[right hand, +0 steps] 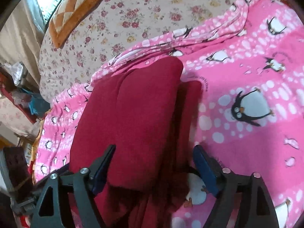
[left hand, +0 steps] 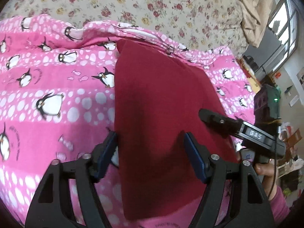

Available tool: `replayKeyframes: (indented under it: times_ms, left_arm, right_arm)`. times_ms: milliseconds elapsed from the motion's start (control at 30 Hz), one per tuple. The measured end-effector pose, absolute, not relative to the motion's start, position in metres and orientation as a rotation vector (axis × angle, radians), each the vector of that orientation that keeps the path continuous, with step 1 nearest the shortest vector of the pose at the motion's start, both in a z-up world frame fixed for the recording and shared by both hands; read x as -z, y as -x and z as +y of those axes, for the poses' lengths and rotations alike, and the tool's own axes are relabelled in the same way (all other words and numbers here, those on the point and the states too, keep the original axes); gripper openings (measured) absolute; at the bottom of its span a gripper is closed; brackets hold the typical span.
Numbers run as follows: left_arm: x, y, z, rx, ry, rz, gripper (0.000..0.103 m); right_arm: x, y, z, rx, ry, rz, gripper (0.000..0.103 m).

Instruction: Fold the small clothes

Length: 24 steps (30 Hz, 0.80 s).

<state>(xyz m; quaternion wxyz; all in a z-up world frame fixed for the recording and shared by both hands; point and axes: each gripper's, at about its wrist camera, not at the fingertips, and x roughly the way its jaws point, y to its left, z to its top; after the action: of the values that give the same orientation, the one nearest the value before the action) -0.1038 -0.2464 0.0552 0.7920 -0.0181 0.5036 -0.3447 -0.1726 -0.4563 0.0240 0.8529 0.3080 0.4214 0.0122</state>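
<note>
Dark red garment [right hand: 133,117] lying on the pink penguin-print blanket [left hand: 47,95], already folded into a thick, roughly rectangular packet with a rounded far end; a narrower layer of the same cloth shows along the garment's right edge in the right wrist view, and looser folds bunch at its near end, so the fold appears largely made but not yet squared, with smoothing or one more fold probably left. The left gripper [left hand: 151,148] stands with its blue-padded jaws spread apart over the garment's near left part, pressing on nothing. The right gripper [right hand: 153,157] likewise stands wide, its jaws straddling the garment's near end without pinching it. The garment looks like a soft, matte knit or fleece, without print. The blanket under it is thin, wrinkled cotton-like cloth; beyond the garment's far end lies a cream floral bedspread [left hand: 152,5] and, further off, an orange diamond-quilted cushion [right hand: 76,9].
</note>
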Motion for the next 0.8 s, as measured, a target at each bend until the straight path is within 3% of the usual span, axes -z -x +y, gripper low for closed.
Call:
replayKeyframes:
  times_ms: [333,400,467,567,633,800]
  left_arm:
    - [-0.025,0.073,-0.257,0.850,0.152,1.202,0.086]
    - [-0.025,0.073,-0.258,0.851,0.146,1.203,0.086]
    - [-0.029,0.076,-0.258,0.847,0.135,1.189,0.081]
    - [-0.039,0.084,-0.254,0.840,0.117,1.153,0.065]
    - [-0.050,0.092,-0.247,0.834,0.109,1.134,0.058]
    - [-0.081,0.127,-0.206,0.816,0.092,1.096,0.058]
  right_arm:
    - [-0.013,0.151,-0.461,-0.120,-0.670,0.853,0.085]
    - [-0.015,0.149,-0.457,-0.129,-0.648,0.847,0.079]
    - [-0.019,0.148,-0.453,-0.134,-0.626,0.840,0.066]
    - [-0.029,0.151,-0.448,-0.116,-0.595,0.820,0.055]
    - [-0.037,0.155,-0.445,-0.125,-0.596,0.809,0.052]
    - [-0.064,0.170,-0.425,-0.227,-0.607,0.789,0.051]
